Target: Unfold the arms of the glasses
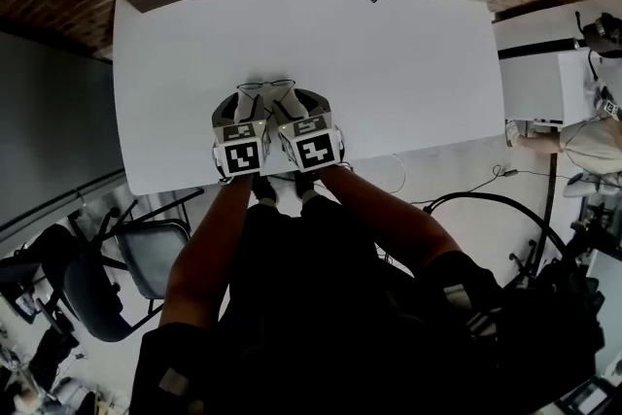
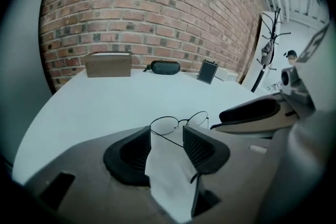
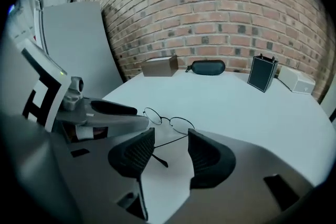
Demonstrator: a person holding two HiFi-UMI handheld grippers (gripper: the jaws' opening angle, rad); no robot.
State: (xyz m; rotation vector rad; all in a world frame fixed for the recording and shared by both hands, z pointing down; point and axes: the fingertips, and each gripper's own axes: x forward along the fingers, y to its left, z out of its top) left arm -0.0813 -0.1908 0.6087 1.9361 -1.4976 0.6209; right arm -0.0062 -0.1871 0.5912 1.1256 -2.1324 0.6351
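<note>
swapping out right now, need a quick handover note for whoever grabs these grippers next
Left gripper: open, jaws either side of one temple arm, not clamped on it.
Right gripper: open, jaws either side of the other temple arm, not clamped on it.
Glasses: on the white table near your edge, lenses facing away, both arms pointing back toward the grippers.
Done: both arms look unfolded.
Left: probably only checking they are fully open, then backing both grippers straight off.
</note>
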